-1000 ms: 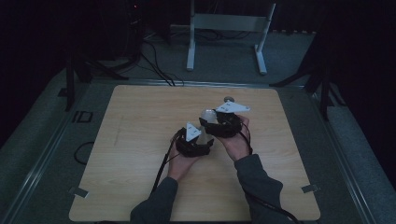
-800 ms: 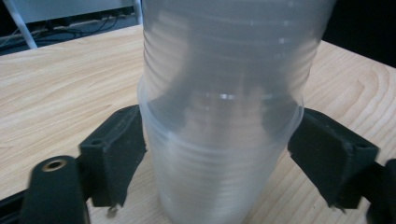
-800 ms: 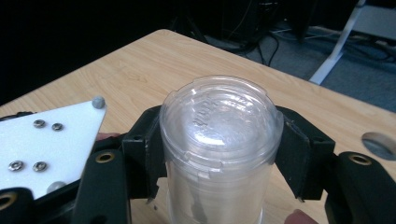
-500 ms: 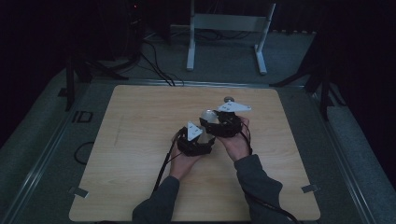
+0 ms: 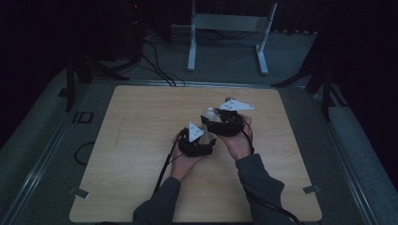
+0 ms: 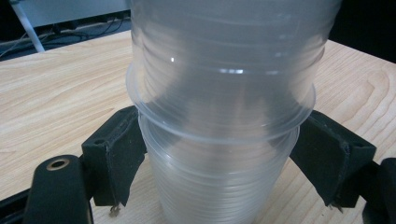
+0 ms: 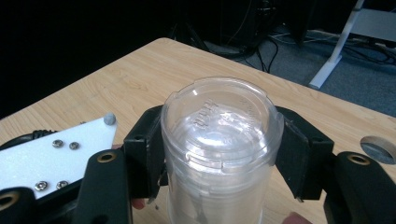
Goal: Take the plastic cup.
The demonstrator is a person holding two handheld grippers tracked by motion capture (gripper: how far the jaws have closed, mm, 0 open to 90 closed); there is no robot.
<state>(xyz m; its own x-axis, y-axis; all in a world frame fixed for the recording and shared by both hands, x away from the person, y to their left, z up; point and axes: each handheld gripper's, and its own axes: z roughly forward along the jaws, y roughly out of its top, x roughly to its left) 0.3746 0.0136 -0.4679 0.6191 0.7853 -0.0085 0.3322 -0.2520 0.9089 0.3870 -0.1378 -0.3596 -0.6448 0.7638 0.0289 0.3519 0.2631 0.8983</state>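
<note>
so ur left gripper [image 6: 219, 186] clamps the nested cups [image 6: 219, 116]; right gripper [image 7: 219, 158] view shows the base w/ unreadable embossing, jaws gripping it.

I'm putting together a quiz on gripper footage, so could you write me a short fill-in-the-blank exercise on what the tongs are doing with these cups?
1. The stack of cups is made of clear ____.
2. The left tongs are shut on the cup that sits ____ the other's protruding rim.
3. The tabletop under both hands is made of light ____.
4. In the right gripper view, the right tongs grip the stack from ____ sides.

Missing words: plastic; below; wood; two
</note>
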